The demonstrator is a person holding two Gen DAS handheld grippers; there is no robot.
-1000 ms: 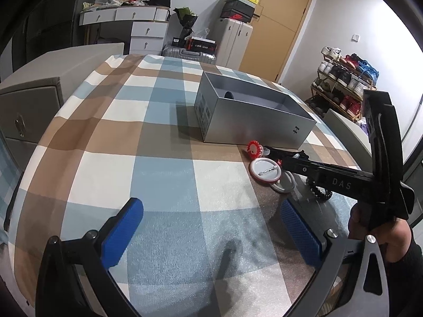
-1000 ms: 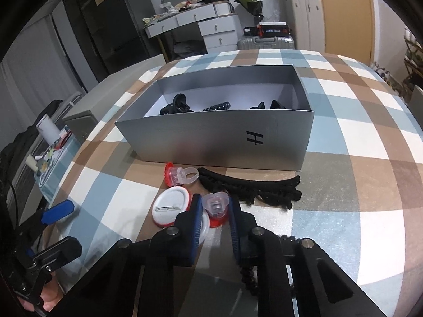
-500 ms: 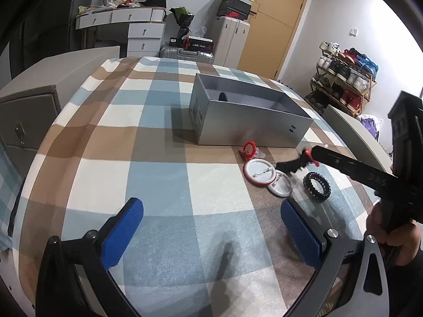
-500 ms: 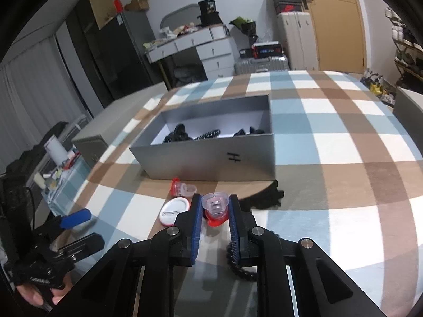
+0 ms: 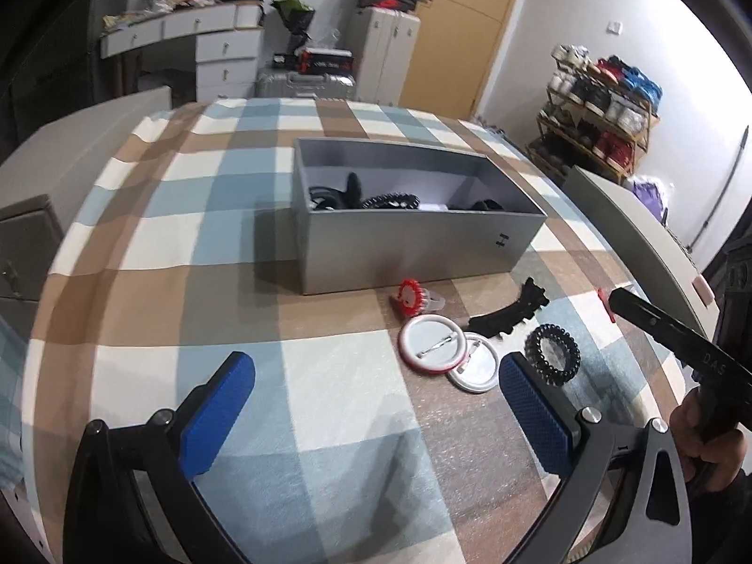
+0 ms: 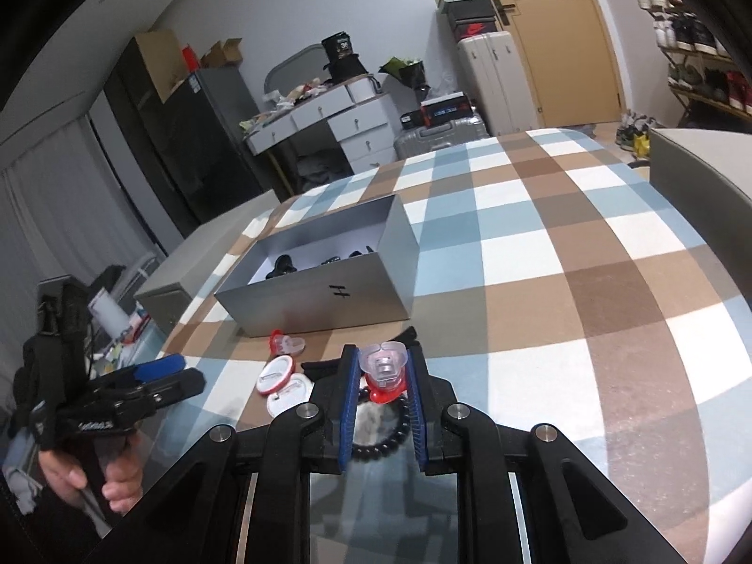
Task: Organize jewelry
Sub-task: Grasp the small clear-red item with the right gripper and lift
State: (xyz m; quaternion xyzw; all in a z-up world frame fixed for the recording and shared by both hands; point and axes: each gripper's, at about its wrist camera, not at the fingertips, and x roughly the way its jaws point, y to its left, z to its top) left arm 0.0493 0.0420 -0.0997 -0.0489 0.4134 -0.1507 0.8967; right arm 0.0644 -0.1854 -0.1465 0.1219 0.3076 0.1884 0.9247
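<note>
A grey open box [image 5: 413, 239] [image 6: 324, 296] stands on the checked tablecloth with black hair items inside. In front of it lie a red ring [image 5: 411, 298], two round pin badges [image 5: 434, 343], a black hair clip [image 5: 510, 312] and a black coil hair tie [image 5: 552, 352]. My right gripper [image 6: 383, 366] is shut on a red and clear ring [image 6: 383, 366], held above the table in front of the box; it shows at the right in the left wrist view [image 5: 611, 301]. My left gripper [image 5: 371, 404] is open and empty, above the cloth short of the items.
A grey cabinet [image 5: 70, 160] stands left of the table and a grey ledge [image 5: 630, 221] to the right. A black bead bracelet [image 6: 380, 446] lies under my right gripper. Drawers, suitcases and a shoe rack stand behind.
My right gripper has lifted the ring up off the table and pulled back from the box. My left gripper stays open and has risen and tilted a little.
</note>
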